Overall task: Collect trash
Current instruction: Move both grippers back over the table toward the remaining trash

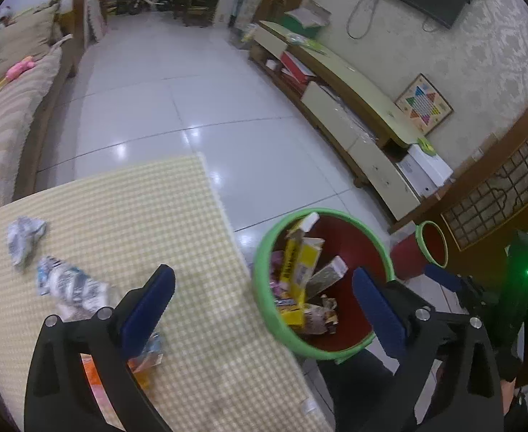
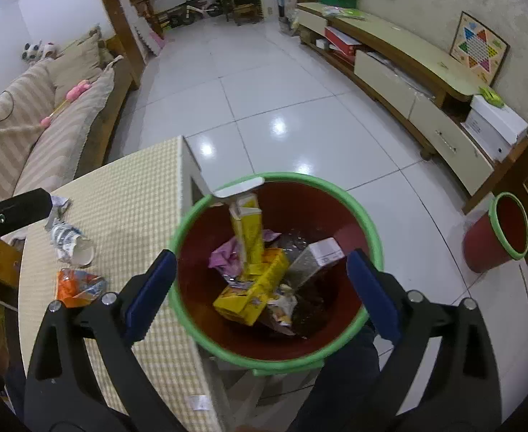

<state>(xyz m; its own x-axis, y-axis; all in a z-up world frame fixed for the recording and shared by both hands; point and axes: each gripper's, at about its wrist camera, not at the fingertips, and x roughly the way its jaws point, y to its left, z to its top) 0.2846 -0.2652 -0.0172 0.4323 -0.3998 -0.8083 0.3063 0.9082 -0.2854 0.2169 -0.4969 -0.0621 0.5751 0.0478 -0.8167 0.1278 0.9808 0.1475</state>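
left gripper (image 1: 264,302): jaws wide, holding nothing
right gripper (image 2: 260,284): released, empty, above bin (image 2: 368,223)
cartons (image 2: 253,280): inside bin
crumpled cup (image 2: 71,243): on table (image 2: 130,194), left of right gripper

Both my wrist cameras look steeply down along their fingers, close over the yellow checked worktop (image 1: 177,216) and the green-rimmed red plastic bin (image 2: 366,216), sharing both.

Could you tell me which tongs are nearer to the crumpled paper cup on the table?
Left. The left tongs hover open just beside the paper cup, while the right tongs hang open over the bin.
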